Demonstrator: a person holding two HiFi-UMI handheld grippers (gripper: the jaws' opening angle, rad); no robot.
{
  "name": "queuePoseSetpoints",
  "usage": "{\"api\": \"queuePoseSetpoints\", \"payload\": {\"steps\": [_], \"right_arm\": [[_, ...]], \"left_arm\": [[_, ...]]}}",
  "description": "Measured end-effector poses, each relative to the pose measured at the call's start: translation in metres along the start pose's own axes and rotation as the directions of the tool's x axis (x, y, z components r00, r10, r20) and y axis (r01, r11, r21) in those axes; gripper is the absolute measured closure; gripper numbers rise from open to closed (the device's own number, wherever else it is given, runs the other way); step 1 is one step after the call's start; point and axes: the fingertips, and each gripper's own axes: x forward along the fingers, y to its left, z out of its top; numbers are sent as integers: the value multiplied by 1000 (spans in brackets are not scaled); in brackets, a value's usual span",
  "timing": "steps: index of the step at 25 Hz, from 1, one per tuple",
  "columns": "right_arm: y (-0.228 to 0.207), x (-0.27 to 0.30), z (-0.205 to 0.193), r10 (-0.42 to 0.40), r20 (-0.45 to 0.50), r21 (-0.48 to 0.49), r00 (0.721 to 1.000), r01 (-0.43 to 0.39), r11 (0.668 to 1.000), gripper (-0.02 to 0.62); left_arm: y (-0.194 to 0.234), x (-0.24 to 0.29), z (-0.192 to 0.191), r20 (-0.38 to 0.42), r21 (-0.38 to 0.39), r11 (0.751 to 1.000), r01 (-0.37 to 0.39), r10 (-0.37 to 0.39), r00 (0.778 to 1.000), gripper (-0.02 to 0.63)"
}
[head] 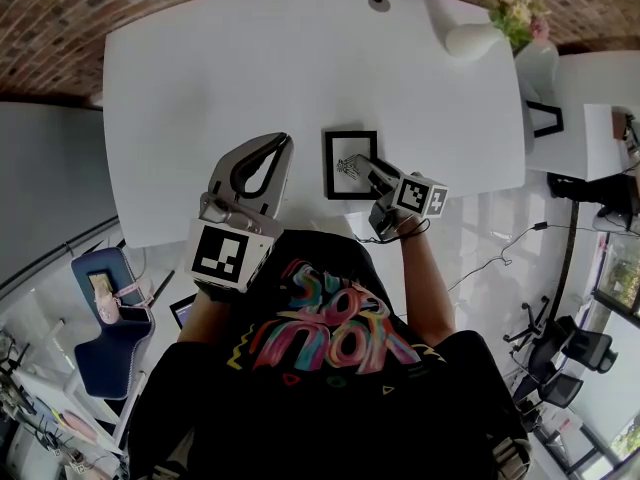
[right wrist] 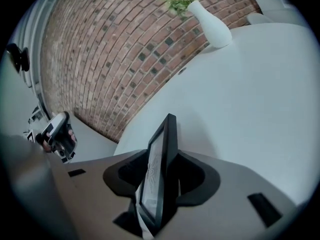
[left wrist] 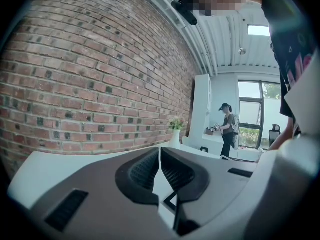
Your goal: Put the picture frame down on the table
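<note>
The frame (head: 340, 150) is down at the table (head: 200, 78), close to its near edge and a little right of the middle, face up as seen from above. So the main part of the task looks nearly done. What is left, I judge, is to draw the right gripper (right wrist: 161, 174) back off the frame and clear of it. That claw is released: its jaws stand apart with the frame's near right part between them, and the pads do not look to be pressing on it. The left gripper (left wrist: 160, 156) hangs over the near edge, left of the frame and apart from it. It is clenched on nothing, with its tips together.

Some things I can't settle. From above the frame looks flat, but the right gripper view shows it edge-on and at a slant to the table. I can't tell whether it lies fully on the surface or has one side a bit raised on the lower jaw, because the frame itself hides the contact underneath. The drawing behind the glass is too faint to read. The person's chest and arms cover the near edge right under the grippers. A dark shape shows through the slit below the left tips; it is likely the frame, but I'm not certain. A vase (head: 478, 38) stands at the far right corner, well apart.
</note>
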Motion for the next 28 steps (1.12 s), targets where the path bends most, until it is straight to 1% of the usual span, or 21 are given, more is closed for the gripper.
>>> {"api": "queuePoseSetpoints", "payload": {"steps": [3, 6, 8, 13, 16, 20, 23, 25, 28], "right_arm": [[-1, -1, 1, -7, 15, -6, 1000, 7, 1000, 388], [-3, -2, 1, -28, 17, -30, 999, 29, 999, 361], [-5, -3, 1, -47, 26, -39, 999, 48, 998, 355], [-11, -6, 7, -111, 77, -64, 991, 116, 991, 337], [-17, -10, 13, -140, 120, -53, 983, 147, 988, 333], [-21, -14, 17, -150, 146, -24, 978, 155, 988, 333], [-26, -17, 21, -162, 162, -7, 973, 165, 986, 333], [-28, -19, 23, -158, 164, 4, 974, 159, 987, 333], [-28, -19, 24, -145, 158, 17, 977, 144, 989, 333]], "left_arm": [[0, -1, 0, 0, -1, 1000, 0, 0, 1000, 575], [0, -2, -1, -2, -1, 1000, 0, 0, 1000, 575], [0, -2, -2, -4, -1, 1000, -1, 1, 1000, 575], [0, -4, -2, -3, -1, 1000, -1, 1, 1000, 575], [0, -5, -7, -25, 7, 1000, 4, -4, 1000, 575], [1, -8, -14, -59, 21, 1000, 11, -10, 998, 575], [1, -5, -9, -31, 8, 1000, 4, -4, 1000, 575], [1, -4, -9, -35, 10, 1000, 6, -6, 999, 575], [0, 0, -6, -20, 1, 1000, 3, -3, 1000, 575]]}}
